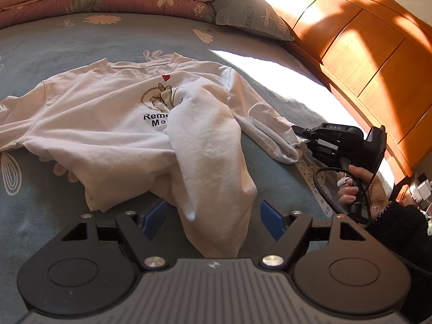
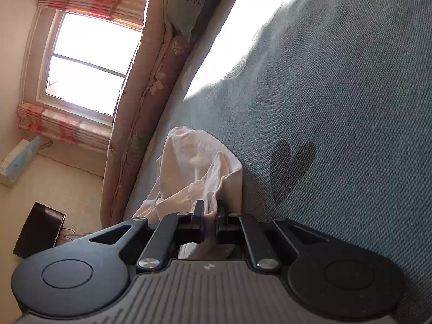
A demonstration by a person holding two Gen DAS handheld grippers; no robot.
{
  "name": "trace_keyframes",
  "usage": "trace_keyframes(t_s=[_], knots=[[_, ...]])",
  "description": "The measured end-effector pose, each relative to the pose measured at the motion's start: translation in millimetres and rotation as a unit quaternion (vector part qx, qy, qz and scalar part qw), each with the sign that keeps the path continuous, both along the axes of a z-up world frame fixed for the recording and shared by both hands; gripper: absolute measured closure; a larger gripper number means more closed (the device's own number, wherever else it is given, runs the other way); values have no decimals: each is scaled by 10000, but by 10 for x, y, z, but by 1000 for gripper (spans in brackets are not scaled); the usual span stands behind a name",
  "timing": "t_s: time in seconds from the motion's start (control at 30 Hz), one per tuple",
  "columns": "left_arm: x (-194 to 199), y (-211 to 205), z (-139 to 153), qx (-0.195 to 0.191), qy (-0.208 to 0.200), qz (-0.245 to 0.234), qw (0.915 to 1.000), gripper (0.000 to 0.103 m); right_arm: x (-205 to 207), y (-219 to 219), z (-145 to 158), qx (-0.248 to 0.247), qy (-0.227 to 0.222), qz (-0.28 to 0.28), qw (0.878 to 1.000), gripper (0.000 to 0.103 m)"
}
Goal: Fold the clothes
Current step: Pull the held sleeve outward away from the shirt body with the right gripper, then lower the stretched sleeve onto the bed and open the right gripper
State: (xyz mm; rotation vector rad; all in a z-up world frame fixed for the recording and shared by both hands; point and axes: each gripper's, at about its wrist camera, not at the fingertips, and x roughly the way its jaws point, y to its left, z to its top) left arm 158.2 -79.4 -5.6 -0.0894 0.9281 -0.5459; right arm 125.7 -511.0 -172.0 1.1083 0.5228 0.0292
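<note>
Clamping the soft white cotton long-sleeved shirt (image 1: 113, 124) cuff at three o'clock, black right gripper (image 2: 208, 213) pinching tight, black left gripper (image 1: 213, 216) gaping around rumpled fabric, blue-grey woven bedsheet (image 1: 40, 205) lying beneath.

The right hand-held gripper (image 2: 210, 210) pinches the white shirt (image 2: 194, 162).
</note>
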Motion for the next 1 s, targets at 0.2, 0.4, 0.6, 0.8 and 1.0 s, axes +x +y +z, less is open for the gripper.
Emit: trace_keyframes(t_s=[0.2,0.4,0.6,0.8,1.0], knots=[[37,-18,10,-7,-35,-5,10000,26,-367,-455,643,-1260,-25,-539,9906,94],[36,-110,-10,-9,-17,-133,9999,26,-733,-953,1006,-2415,485,-996,9641,94],[48,-131,15,28,-49,-151,9999,26,-980,-1079,1197,-3002,665,-1267,9431,94],[64,-153,26,48,-74,-152,9998,26,-1064,-995,1685,-3425,89,-1343,9298,95],[39,-199,22,35,-60,-267,9996,26,-1173,-747,2086,-3781,-537,-1212,9162,94]])
